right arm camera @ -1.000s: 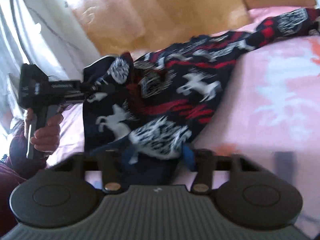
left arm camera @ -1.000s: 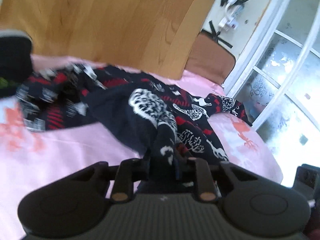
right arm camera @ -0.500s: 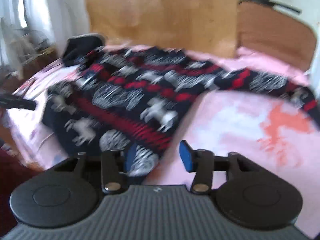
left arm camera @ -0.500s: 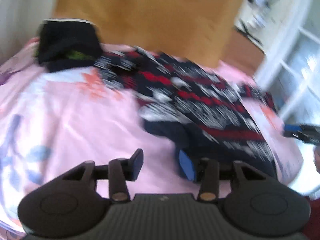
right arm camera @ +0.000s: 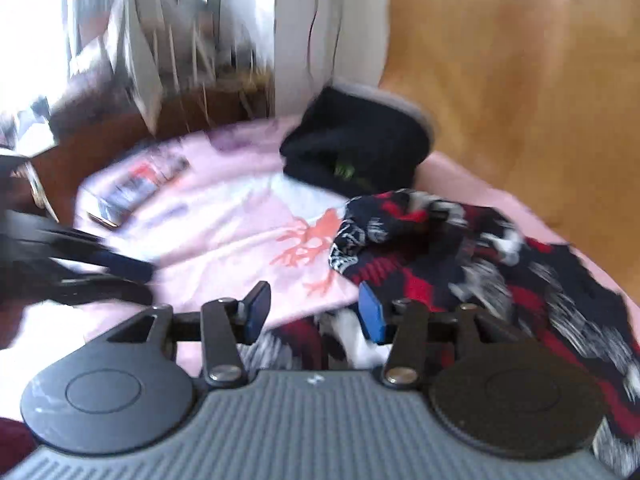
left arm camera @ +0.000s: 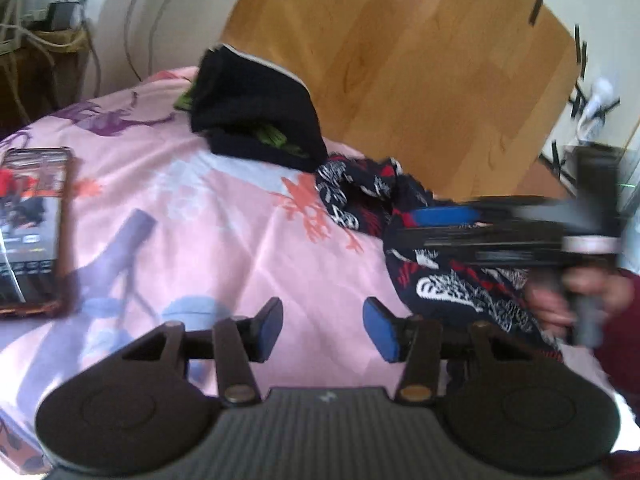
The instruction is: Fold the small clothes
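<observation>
The dark sweater (left arm camera: 448, 284) with red and white patterns lies bunched on the pink sheet (left arm camera: 224, 240) at the right. My left gripper (left arm camera: 320, 322) hovers over bare sheet to the left of it, jaws opening, nothing between the blue pads. In the right wrist view the sweater (right arm camera: 492, 264) spreads to the right. My right gripper (right arm camera: 308, 306) is open above its near edge, and the pads press on nothing. Each gripper shows blurred in the other's view: the right gripper (left arm camera: 420, 226) over the sweater, the left gripper (right arm camera: 148, 280) at the left edge.
A folded black garment (left arm camera: 256, 120) sits at the head of the bed against the wooden headboard (left arm camera: 400, 60). A phone (left arm camera: 32, 228) lies on the sheet at the left. A hand (left arm camera: 576, 300) in a dark red sleeve holds the right gripper. Cables and furniture stand beyond the bed's left side.
Both grippers were shut on the sweater a second ago and have let it go. Both have swung left, toward the black garment and the phone. The sweater has dropped onto the sheet.
</observation>
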